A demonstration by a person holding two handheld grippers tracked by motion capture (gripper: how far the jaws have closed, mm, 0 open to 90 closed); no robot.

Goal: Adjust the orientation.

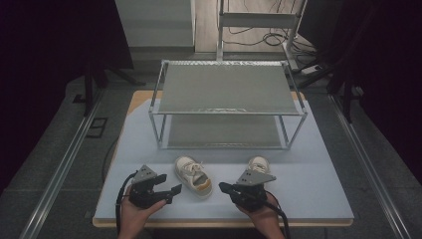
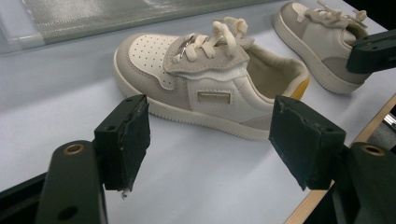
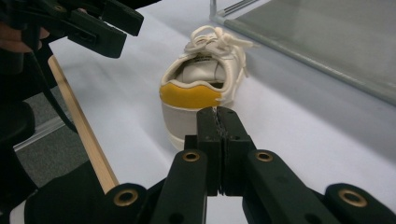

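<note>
A small cream and grey shoe (image 1: pixel 193 175) with a yellow heel lies on the table between my two grippers, toe toward the rack. My left gripper (image 1: pixel 169 185) sits just left of it, jaws wide open and empty; in its own view (image 2: pixel 212 135) the shoe (image 2: pixel 205 88) lies just beyond the pads. My right gripper (image 1: pixel 223 187) is shut with nothing in it, and its tip (image 3: pixel 218 114) points at the yellow heel of the shoe (image 3: pixel 201 88) from close by. The second shoe (image 1: pixel 259 163) lies behind the right gripper, partly hidden by its grey plate.
A two-shelf metal rack (image 1: pixel 226 87) stands at the back of the grey mat (image 1: pixel 308 184); both shelves are bare. The table's wooden front edge (image 3: pixel 84 126) runs close beneath both hands. Cables and a frame lie on the floor beyond.
</note>
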